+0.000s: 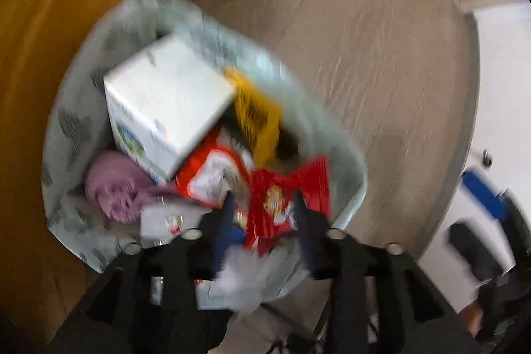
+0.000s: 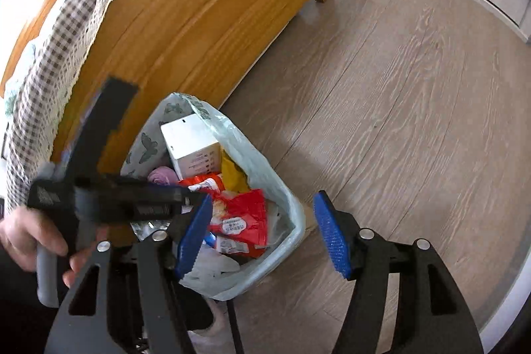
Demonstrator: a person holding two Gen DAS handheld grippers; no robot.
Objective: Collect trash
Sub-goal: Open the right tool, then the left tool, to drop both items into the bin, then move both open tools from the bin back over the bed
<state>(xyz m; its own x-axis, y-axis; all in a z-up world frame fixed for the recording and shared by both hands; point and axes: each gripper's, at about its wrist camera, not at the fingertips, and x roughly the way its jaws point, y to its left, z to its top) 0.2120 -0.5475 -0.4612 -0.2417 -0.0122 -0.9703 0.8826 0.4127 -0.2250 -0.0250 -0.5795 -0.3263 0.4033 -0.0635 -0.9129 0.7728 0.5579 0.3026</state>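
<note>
Nearest to my right camera are the two blue pads of the right tool; they stand well apart and nothing is between them. Below them is the bin, lined with a pale bag, on the floor just beside the wooden bed frame.

The left tool hangs over the bin mouth and points steeply down. Its view is blurred, but I see its fingers apart, with the red wrapper showing in the gap. I cannot tell if the pads touch the wrapper; I judge it is loose and lies on the pile. A hand holds this tool's grip at the left edge of the right view.

The trash is in the bin: a white box at the far side, a yellow pack beside it, a purple cloth at the left wall, red wrappers at the near side.

The risk I see: the bin is nearly full, and the box stands tilted on top. If I push the left tool deeper, it may tip the box or slide a wrapper over the near rim. A finger may also catch the thin bag and pull it off the rim.
</note>
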